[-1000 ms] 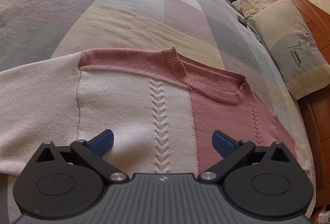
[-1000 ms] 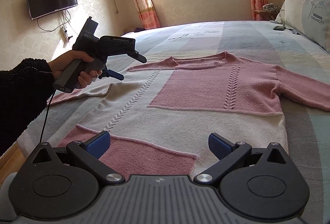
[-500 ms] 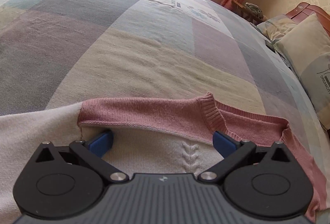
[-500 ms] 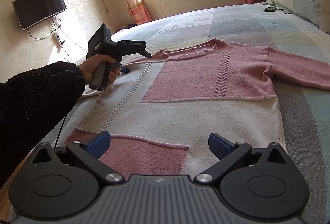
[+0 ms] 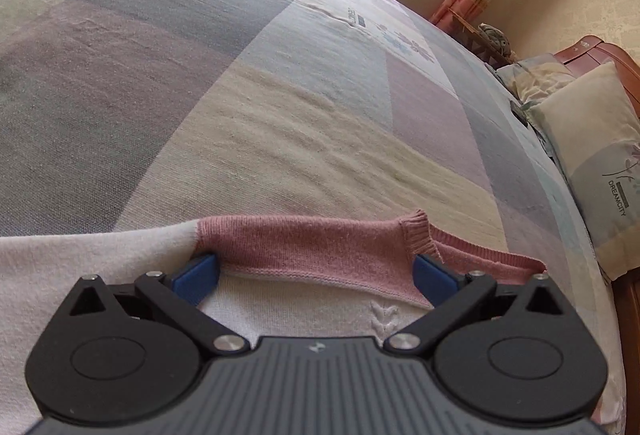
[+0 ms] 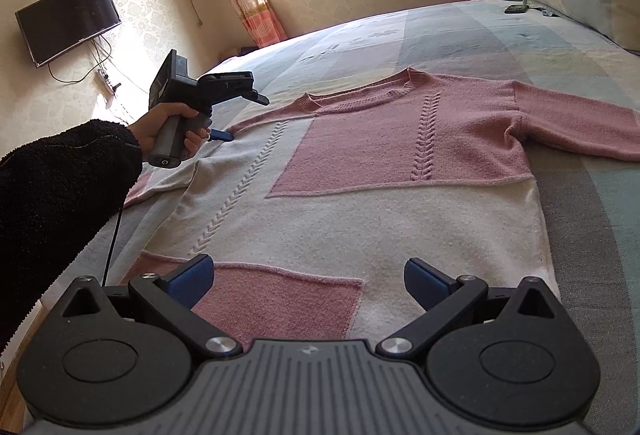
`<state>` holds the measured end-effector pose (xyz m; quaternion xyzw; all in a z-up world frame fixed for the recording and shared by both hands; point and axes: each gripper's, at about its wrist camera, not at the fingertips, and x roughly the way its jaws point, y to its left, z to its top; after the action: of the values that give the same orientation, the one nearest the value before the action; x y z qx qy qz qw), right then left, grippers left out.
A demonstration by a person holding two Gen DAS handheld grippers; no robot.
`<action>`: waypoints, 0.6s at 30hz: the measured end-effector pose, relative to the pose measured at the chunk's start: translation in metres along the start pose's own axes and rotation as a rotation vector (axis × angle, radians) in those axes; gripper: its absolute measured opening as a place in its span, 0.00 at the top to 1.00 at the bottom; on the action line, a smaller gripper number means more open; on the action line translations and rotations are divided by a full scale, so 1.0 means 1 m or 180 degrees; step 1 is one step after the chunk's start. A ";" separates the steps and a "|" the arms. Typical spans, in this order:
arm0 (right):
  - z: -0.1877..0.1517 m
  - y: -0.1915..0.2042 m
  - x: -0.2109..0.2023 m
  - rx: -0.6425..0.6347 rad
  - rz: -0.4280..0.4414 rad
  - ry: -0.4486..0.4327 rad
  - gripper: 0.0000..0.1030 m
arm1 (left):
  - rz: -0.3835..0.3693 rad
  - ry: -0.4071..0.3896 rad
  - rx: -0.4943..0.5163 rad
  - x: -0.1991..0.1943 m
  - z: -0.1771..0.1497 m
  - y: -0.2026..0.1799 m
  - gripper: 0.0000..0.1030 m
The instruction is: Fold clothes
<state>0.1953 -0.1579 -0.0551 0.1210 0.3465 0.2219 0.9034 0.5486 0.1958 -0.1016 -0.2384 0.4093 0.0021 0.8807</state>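
Just sweater (image 6: pixel 360 171) flat on bed (image 5: pixel 280 123)

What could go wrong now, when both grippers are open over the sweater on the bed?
1. The left gripper is open across the pink shoulder strip beside the collar; closing here may catch the ribbed collar, so the fold could go crooked.
2. The right gripper is open at the hem of the sweater. The knit lies flat on the bedspread, so its fingers may pinch that too.
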 end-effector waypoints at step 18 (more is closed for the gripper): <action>0.000 0.006 -0.006 -0.0067 0.0062 -0.0055 0.00 | -0.0345 0.0521 0.0511 -0.066 -0.066 -0.055 0.01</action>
<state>0.1891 -0.1556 -0.0494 0.1167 0.3352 0.2332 0.9053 0.4683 0.1318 -0.0669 -0.1883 0.4653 -0.0977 0.8594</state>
